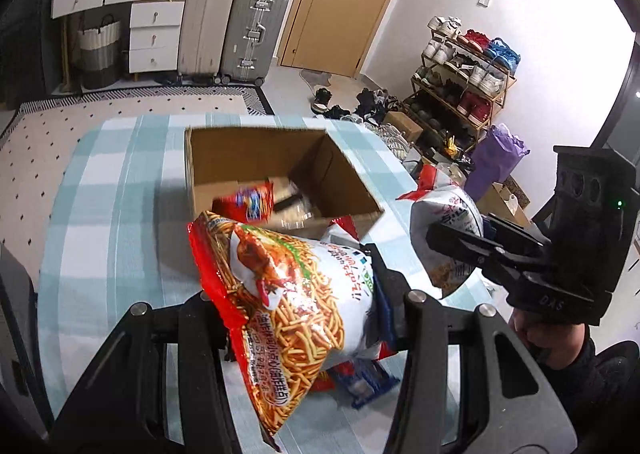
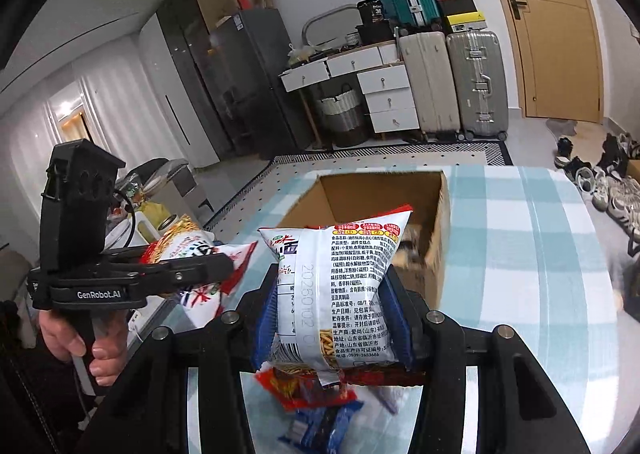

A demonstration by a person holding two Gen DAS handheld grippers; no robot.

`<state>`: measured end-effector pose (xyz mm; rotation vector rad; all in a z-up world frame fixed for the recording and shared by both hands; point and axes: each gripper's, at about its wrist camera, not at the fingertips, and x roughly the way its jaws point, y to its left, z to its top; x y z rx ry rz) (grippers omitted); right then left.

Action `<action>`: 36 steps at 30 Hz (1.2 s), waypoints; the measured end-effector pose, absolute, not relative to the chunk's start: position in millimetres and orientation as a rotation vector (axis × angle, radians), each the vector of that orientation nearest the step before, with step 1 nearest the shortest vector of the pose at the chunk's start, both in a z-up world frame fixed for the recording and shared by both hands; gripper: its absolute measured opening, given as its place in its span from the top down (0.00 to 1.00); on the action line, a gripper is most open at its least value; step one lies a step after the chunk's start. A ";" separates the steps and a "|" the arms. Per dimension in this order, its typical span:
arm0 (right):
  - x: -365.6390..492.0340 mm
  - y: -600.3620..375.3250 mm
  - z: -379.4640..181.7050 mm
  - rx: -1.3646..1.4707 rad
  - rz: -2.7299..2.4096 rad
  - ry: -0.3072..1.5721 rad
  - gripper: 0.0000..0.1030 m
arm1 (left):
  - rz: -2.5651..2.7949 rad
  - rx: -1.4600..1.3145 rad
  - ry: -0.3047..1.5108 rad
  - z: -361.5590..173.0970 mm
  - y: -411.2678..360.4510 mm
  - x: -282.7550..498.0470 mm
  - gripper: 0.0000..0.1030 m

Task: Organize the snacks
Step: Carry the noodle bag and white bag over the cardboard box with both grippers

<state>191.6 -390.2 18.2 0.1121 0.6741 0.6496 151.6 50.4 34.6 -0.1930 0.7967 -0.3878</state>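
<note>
My left gripper point(image 1: 296, 318) is shut on a red-and-white snack bag point(image 1: 288, 294) printed with fried sticks, held above the table just in front of the open cardboard box point(image 1: 360, 177). My right gripper point(image 2: 336, 306) is shut on a second, like bag point(image 2: 344, 286), its white back label facing me, also in front of the box point(image 2: 440, 213). Each gripper shows in the other's view: the right one point(image 1: 472, 242) with its bag point(image 1: 444, 213), the left one point(image 2: 216, 266) with its bag point(image 2: 188, 242). Several snack packs point(image 1: 248, 201) lie inside the box.
The table point(image 1: 104, 189) has a blue-and-white checked cloth. Small red and blue packets point(image 2: 316, 406) lie on it under my grippers. Beyond the table are a patterned rug, suitcases point(image 1: 228, 25), white drawers, a shoe rack point(image 1: 464, 85) and a door.
</note>
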 end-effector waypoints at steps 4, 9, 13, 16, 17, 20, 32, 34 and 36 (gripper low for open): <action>211.3 -380.4 26.6 0.101 0.660 0.675 0.53 | -0.388 -0.168 0.796 44.4 46.2 177.2 0.56; 239.1 -369.8 36.5 0.093 0.672 0.681 0.53 | -0.379 -0.156 0.790 54.4 43.1 209.9 0.56; 263.1 -364.9 39.1 0.095 0.665 0.698 0.53 | -0.364 -0.159 0.798 55.7 46.8 235.8 0.56; 278.9 -361.3 39.3 0.094 0.663 0.709 0.53 | -0.346 -0.171 0.802 52.5 51.7 254.9 0.56; 284.0 -359.2 39.0 0.085 0.660 0.711 0.53 | -0.342 -0.172 0.805 50.0 52.8 261.1 0.56; 296.6 -354.1 35.4 0.053 0.661 0.723 0.53 | -0.332 -0.176 0.818 41.3 56.0 278.3 0.56; 341.3 -342.0 13.4 0.039 0.651 0.762 0.53 | -0.321 -0.173 0.846 14.5 53.1 333.2 0.56; 346.3 -340.6 9.0 0.031 0.641 0.765 0.53 | -0.325 -0.173 0.854 10.1 51.6 340.8 0.56; 350.1 -341.1 5.1 0.024 0.630 0.767 0.53 | -0.326 -0.167 0.859 6.7 49.4 346.5 0.55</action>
